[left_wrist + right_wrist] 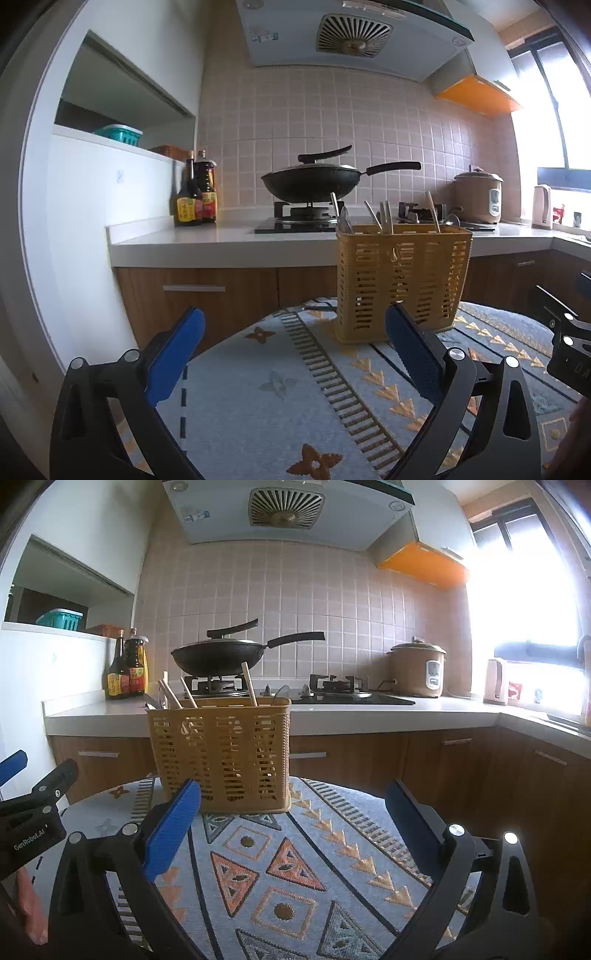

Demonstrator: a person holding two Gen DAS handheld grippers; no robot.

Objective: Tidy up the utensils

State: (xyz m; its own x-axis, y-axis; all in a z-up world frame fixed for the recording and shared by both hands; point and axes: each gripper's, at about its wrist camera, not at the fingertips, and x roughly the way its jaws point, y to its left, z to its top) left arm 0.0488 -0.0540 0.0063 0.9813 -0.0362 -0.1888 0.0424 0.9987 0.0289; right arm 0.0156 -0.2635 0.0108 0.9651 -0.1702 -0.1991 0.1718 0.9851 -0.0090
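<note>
A yellow slotted utensil basket (402, 280) stands upright at the far edge of the round patterned table (258, 398). Chopsticks (433, 211) and spoons (344, 220) stick up from it. The basket also shows in the right wrist view (221, 753), with chopsticks (249, 684) leaning in it. My left gripper (295, 350) is open and empty, low over the table, near the basket's left front. My right gripper (293, 823) is open and empty, just in front of the basket and to its right. Each gripper shows at the edge of the other's view.
A white kitchen counter (221, 240) runs behind the table with a gas stove, a black wok (310, 181), sauce bottles (194, 199), a rice cooker (419, 672) and a kettle (496, 681). Wooden cabinets sit below. The patterned tablecloth (288, 878) lies under both grippers.
</note>
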